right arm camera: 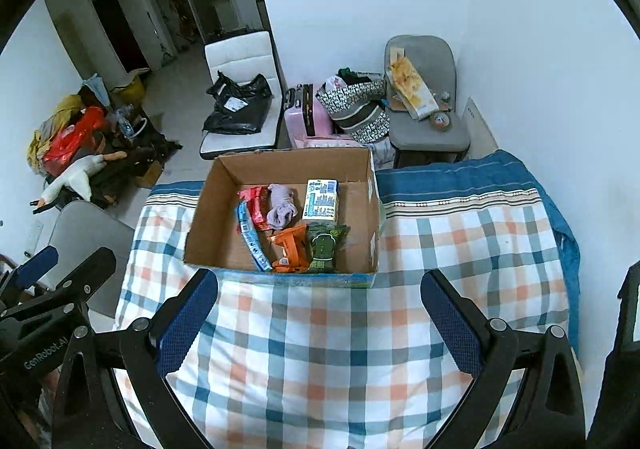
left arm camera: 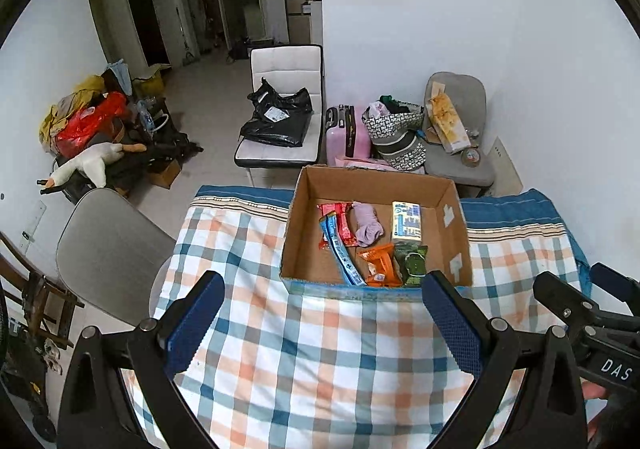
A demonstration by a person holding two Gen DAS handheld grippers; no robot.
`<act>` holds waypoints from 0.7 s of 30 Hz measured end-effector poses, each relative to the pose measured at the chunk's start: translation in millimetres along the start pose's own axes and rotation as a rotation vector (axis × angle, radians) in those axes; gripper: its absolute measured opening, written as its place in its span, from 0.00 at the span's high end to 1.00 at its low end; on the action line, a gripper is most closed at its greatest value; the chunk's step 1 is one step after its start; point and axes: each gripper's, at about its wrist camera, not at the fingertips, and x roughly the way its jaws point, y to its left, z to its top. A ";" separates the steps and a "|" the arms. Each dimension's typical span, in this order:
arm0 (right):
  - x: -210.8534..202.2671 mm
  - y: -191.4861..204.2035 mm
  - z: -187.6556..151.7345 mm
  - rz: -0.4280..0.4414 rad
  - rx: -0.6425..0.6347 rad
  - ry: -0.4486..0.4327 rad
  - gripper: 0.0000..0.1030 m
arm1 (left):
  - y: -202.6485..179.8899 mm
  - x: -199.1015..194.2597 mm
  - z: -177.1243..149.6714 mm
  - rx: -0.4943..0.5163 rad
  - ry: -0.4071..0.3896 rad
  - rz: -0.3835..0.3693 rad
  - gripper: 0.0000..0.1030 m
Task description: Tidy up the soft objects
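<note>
Just soft packets (left arm camera: 376, 261) in cardboard box (left arm camera: 304, 217)

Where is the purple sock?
The purple sock lies inside the cardboard box, toward its back, between the red packet and the white tissue pack.

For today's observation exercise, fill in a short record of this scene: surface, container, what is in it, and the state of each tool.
Surface: checked cloth with a blue border
Container: open cardboard box, standing on the cloth
Contents: red packet, blue strip packet, purple cloth bundle, white and blue pack, orange packet, green packet
Loose items on cloth: none visible
Left tool: open, holding nothing, short of the box
Right tool: open, holding nothing, short of the box
</note>
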 end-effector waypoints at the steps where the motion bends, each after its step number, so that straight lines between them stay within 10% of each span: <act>1: -6.7 -0.3 -2.5 0.004 -0.002 -0.004 0.00 | 0.6 -5.8 -1.0 -0.002 -0.005 -0.001 0.02; 21: -86.2 11.3 -20.7 -0.014 -0.027 -0.081 0.00 | 5.4 -55.3 -9.0 0.001 -0.037 -0.030 0.02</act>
